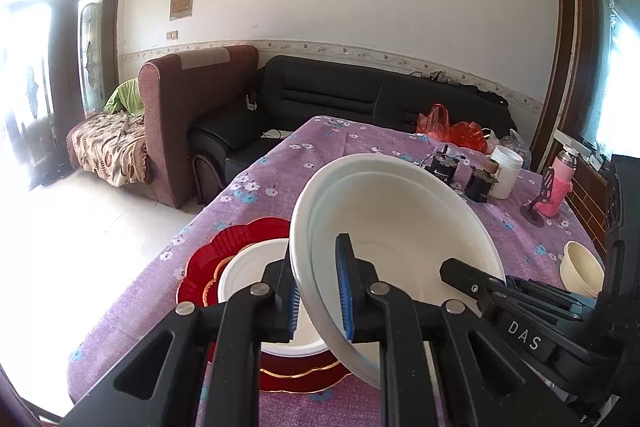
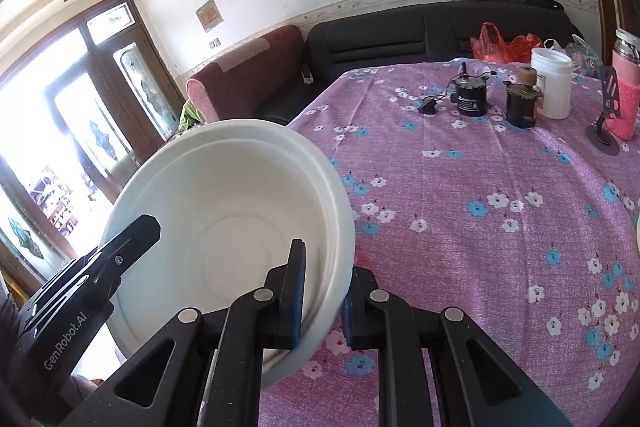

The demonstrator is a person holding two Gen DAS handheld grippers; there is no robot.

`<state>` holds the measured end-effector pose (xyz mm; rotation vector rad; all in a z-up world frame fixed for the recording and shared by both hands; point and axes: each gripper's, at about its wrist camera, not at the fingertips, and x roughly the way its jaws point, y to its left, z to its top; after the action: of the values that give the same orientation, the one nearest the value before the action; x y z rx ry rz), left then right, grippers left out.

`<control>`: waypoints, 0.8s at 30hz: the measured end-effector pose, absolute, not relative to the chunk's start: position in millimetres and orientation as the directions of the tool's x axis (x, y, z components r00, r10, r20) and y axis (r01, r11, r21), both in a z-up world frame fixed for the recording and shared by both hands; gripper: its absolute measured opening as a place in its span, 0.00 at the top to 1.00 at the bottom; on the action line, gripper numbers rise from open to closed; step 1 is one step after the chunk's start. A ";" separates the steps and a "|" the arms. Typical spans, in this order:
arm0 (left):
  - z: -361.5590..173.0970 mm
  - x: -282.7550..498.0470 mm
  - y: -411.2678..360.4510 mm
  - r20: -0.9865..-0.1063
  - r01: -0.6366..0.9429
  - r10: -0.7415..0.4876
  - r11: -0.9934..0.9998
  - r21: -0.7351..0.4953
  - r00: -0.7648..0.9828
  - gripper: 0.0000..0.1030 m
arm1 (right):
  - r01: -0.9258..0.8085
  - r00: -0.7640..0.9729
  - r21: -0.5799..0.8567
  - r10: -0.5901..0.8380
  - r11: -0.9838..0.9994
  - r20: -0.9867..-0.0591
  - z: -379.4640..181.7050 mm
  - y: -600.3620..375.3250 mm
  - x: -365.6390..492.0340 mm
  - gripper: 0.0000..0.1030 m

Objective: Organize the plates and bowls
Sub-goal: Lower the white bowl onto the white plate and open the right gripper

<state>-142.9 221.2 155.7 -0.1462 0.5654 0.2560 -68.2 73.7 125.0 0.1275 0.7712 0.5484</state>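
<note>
Both grippers hold one large white bowl (image 1: 400, 219) above the table, each on an opposite side of its rim. My left gripper (image 1: 320, 299) is shut on the bowl's left rim. My right gripper (image 2: 322, 301) is shut on its right rim; the bowl (image 2: 224, 211) fills the left of the right wrist view. Below the bowl, a smaller white bowl (image 1: 248, 267) sits on a red scalloped plate (image 1: 228, 239). A small cream bowl (image 1: 582, 269) stands at the right on the table.
The table has a purple flowered cloth (image 2: 480, 207). At its far end stand a white jar (image 2: 554, 83), two dark small devices (image 2: 472, 95), a pink bottle (image 2: 624, 99) and red bags (image 2: 504, 45). Sofas stand beyond the table.
</note>
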 end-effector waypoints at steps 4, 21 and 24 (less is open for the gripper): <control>150.9 -140.5 246.6 -0.566 -0.328 0.231 0.942 -0.075 0.791 0.85 | -0.458 0.577 0.261 0.507 0.850 -0.641 130.4 101.6 -66.0 0.83; 100.1 -118.1 297.8 -0.679 -0.441 0.294 0.896 -0.050 0.673 0.84 | -0.486 0.513 0.162 0.430 0.859 -0.743 87.3 171.2 -44.0 0.83; 100.2 -117.8 301.0 -0.677 -0.456 0.304 0.888 -0.053 0.671 0.74 | -0.482 0.511 0.149 0.416 0.863 -0.752 82.0 173.2 -41.1 0.83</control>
<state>-117.8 301.0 100.2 -0.2261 0.7174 0.4320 -41.1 173.2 82.0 -0.0825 0.8822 0.5408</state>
